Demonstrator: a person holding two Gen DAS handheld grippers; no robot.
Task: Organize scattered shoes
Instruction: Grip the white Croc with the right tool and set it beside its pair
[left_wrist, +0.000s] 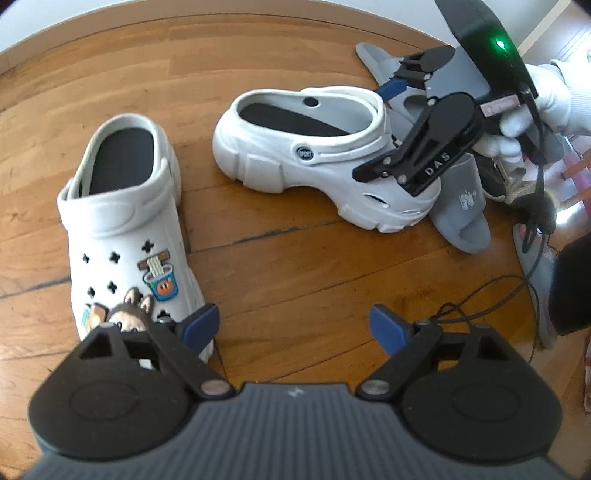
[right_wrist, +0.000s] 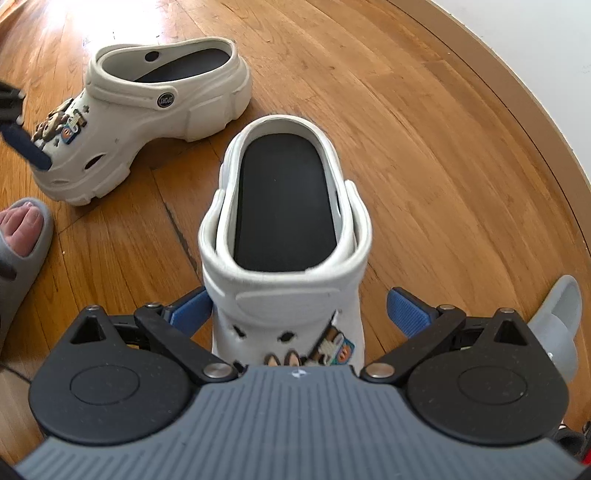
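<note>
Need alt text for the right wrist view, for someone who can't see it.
The open right gripper straddles the toe of a white clog on the wooden floor, pads apart from it. Its matching second clog lies beyond-left, near a foot in a grey slide.

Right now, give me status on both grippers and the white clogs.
Left gripper open, empty. Right gripper open astride second white clog. First white clog left of it. Grey slides behind.

Right gripper (left_wrist: 397, 122) hides clog toe (left_wrist: 399, 206); contact unclear.
</note>
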